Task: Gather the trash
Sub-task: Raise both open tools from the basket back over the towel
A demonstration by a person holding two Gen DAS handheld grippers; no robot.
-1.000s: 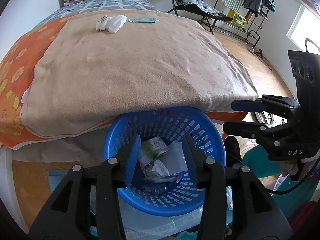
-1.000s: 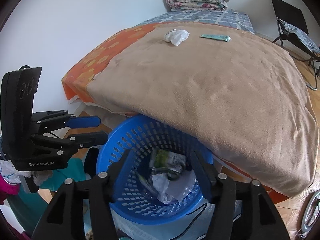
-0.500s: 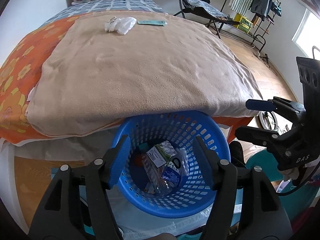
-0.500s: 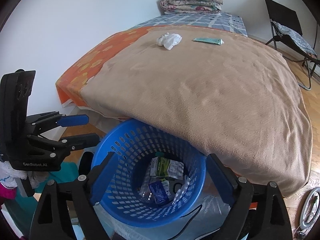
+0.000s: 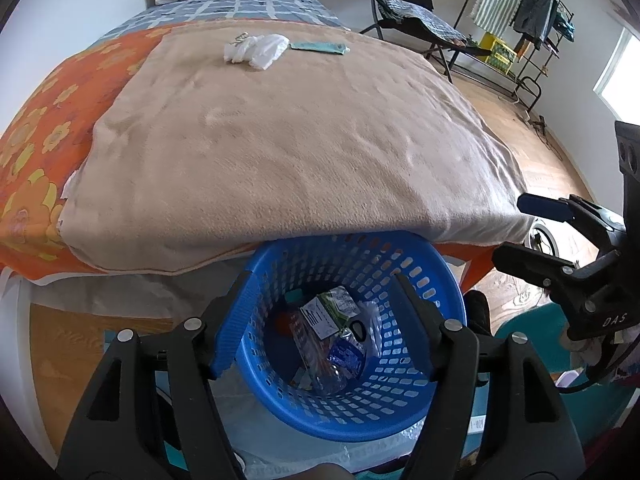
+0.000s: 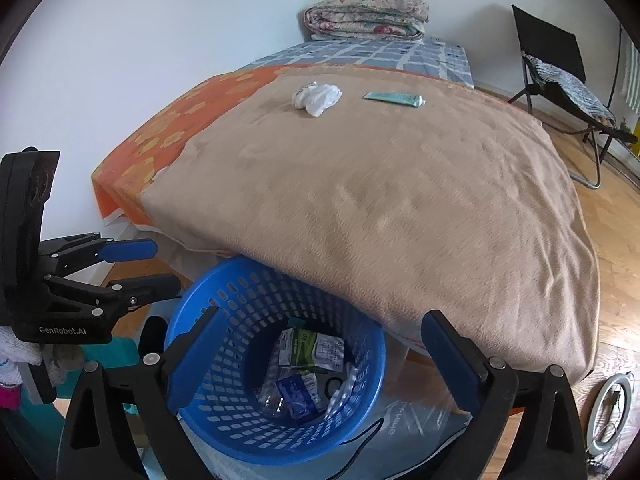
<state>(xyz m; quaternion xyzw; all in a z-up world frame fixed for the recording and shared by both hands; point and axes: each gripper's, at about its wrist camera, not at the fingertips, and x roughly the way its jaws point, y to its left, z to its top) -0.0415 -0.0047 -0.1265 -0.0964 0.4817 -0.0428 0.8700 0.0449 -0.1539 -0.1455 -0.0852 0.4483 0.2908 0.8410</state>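
Jaws on both grippers stand wide apart w/ nothing between them. From my left gripper I look straight down into the blue basket, which sits on the floor tucked under the foot edge of the bed. My right gripper hovers over the same basket, fingers spread either side of the rim.

Inside the basket: a green-and-white carton, a crushed clear bottle w/ blue label, plus clear plastic wrap; exact count I can't tell. Right view shows the same carton and bottle label.

Trash not yet collected lies up on the bed at 12 o'clock, far end of the tan blanket: a crumpled white tissue wad and, just beside it toward 1 o'clock, a flat teal tube. In the right view, tissue and tube are near each other but apart.

Beyond those, a folded floral quilt sits on the blue checked sheet at the bed's head. Orange flowered sheet shows at 9 o'clock. Black folding chair at 2 o'clock on the wood floor; clothes rack at 1 o'clock in the left view.
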